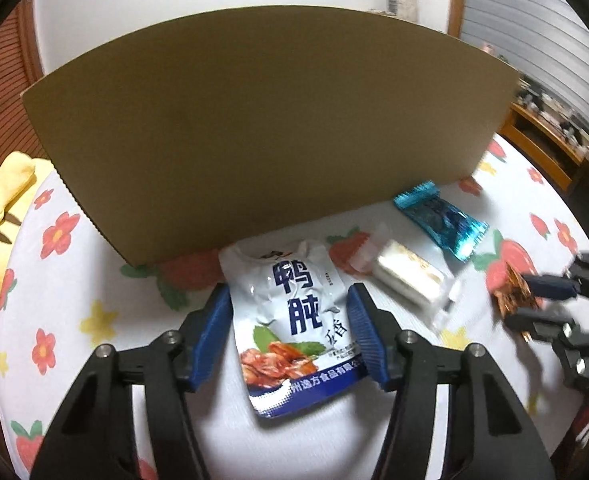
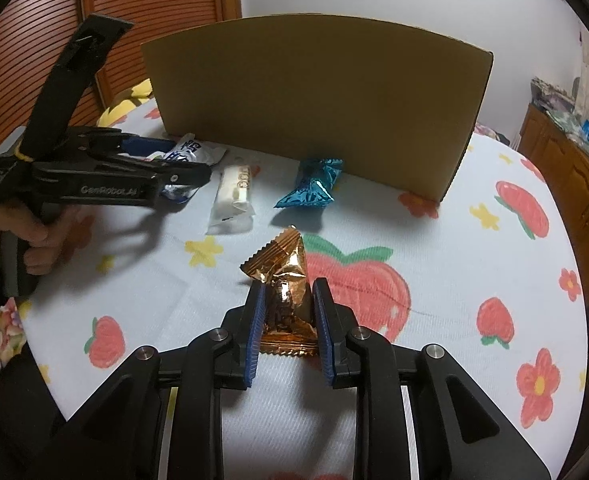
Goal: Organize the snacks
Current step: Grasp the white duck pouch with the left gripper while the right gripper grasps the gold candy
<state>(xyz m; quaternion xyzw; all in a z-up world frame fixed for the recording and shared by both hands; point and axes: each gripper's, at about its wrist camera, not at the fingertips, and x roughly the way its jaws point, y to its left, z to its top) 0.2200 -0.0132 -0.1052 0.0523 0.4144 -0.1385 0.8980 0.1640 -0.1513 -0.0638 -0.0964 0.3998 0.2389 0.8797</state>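
Right tool (image 2: 287, 312) clamped on copper packet (image 2: 284, 280) — mid-cloth.

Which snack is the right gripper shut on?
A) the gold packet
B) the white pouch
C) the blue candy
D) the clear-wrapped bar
A: the right gripper's pads press both sides of the gold packet; the other snacks lie apart, nearer the box.

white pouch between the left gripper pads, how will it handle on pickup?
The white pouch looks like thin, glossy film, creased near the top, so it will probably flex and sag rather than stay flat. Its shiny surface may slip on the pads, which flank its edges. It lies flat on the cloth, so rolling seems unlikely.
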